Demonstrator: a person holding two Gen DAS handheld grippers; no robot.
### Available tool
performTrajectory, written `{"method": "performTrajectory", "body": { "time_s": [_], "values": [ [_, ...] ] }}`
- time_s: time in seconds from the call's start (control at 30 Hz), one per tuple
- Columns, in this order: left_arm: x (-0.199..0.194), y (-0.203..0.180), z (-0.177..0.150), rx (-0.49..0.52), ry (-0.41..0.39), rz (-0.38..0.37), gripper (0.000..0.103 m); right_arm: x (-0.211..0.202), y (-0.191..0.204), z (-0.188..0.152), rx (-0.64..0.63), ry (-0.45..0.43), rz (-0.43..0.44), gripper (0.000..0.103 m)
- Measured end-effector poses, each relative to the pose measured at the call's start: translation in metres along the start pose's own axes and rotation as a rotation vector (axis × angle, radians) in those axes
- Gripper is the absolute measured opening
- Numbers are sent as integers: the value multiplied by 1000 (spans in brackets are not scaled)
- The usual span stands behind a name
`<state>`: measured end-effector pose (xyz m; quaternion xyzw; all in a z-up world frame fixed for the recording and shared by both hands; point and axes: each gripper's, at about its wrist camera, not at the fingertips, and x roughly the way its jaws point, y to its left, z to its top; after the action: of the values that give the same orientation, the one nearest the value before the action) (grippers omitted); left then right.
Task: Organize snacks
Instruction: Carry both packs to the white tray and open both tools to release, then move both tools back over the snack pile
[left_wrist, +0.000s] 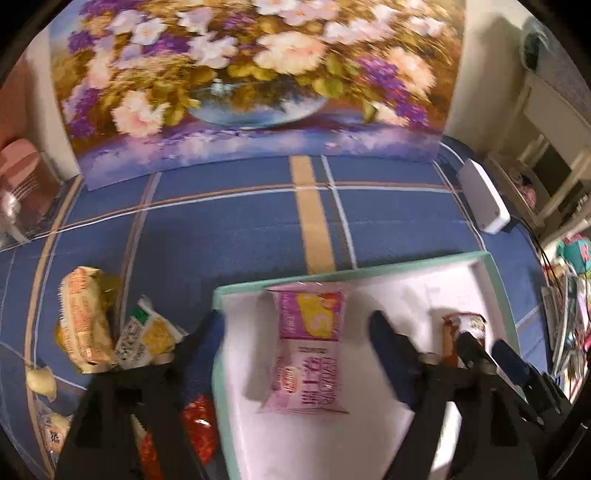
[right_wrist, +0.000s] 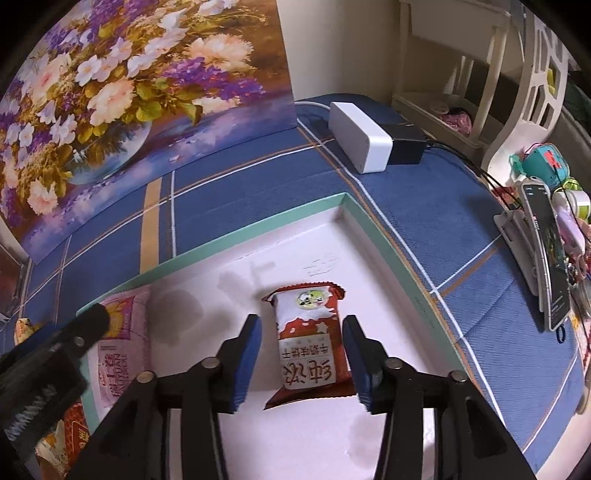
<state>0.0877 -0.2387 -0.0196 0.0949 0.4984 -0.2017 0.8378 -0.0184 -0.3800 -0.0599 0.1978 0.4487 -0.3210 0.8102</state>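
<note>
At lower left of the left wrist view we see loose snacks (left_wrist: 88, 325) still on the blue cloth (left_wrist: 229, 229) beside the tray (left_wrist: 221, 295), just left of the left gripper (left_wrist: 295, 328). Its jaws stand apart over the pink packet (left_wrist: 310, 350), which lies flat on the tray floor, long axis running along the fingers, pads clear of it. Further right — in the right wrist view — the right gripper (right_wrist: 301, 336) straddles the red-and-white packet (right_wrist: 310, 343), also lengthwise between the pads, with gaps on both sides. We judge the left hand nearer the waiting snacks — they lie to its left, off the tray.
</note>
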Motion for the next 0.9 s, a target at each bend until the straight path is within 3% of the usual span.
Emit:
{"method": "performTrajectory", "body": {
  "time_s": [0.1,0.27,0.33,0.47,0.6,0.9],
  "values": [
    [-5,11,1,-27,-15,35,87,-2,-2,0,9,3,1,57],
    [-13,28,-3,-28,-49,131,97,-17,-1,-3,-3,-21,3,69],
    [-19,36,-5,-36,-63,150,98,-25,0,-5,-7,-34,7,77],
    [-32,53,-14,-63,-77,191,99,-42,1,-12,-4,-54,36,84],
    [-52,69,-23,-71,-99,233,99,-58,5,-23,-16,-74,62,103],
    [-100,109,-53,-123,-135,258,99,-90,24,-52,-23,-91,117,103]
  ]
}}
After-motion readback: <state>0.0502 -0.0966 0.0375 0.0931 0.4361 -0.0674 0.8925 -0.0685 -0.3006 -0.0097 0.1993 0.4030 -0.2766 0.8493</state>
